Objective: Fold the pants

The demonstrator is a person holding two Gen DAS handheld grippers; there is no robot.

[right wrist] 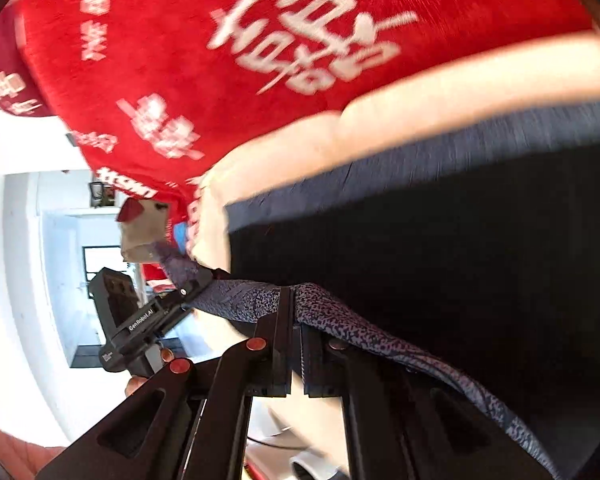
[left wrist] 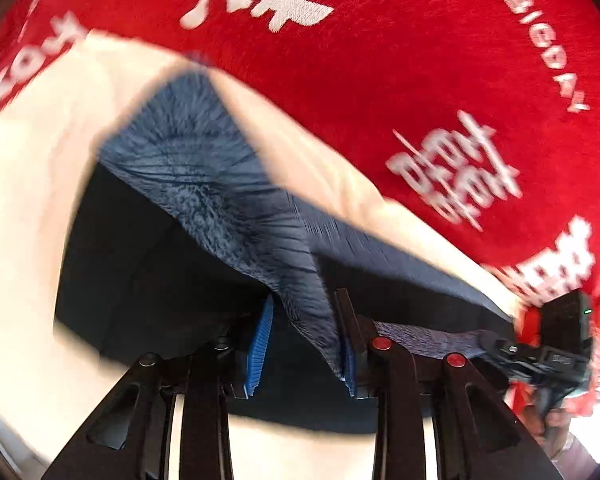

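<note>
A red plush blanket with white lettering [left wrist: 380, 60] fills the upper part of both views, and under it a cream padded surface [left wrist: 32, 200] crosses the frame from the upper left to the lower right in the left wrist view. The dark navy fabric pants [left wrist: 204, 184] hang in the middle of the frame, stretched between the two claws, with the cloth lifted off the cream surface. The left gripper [left wrist: 304, 352] at the lower centre holds a fold of the pants between its blue pads [left wrist: 258, 344], and the right gripper [right wrist: 296, 344] is closed narrow on the speckled edge of the pants [right wrist: 360, 332].
</note>
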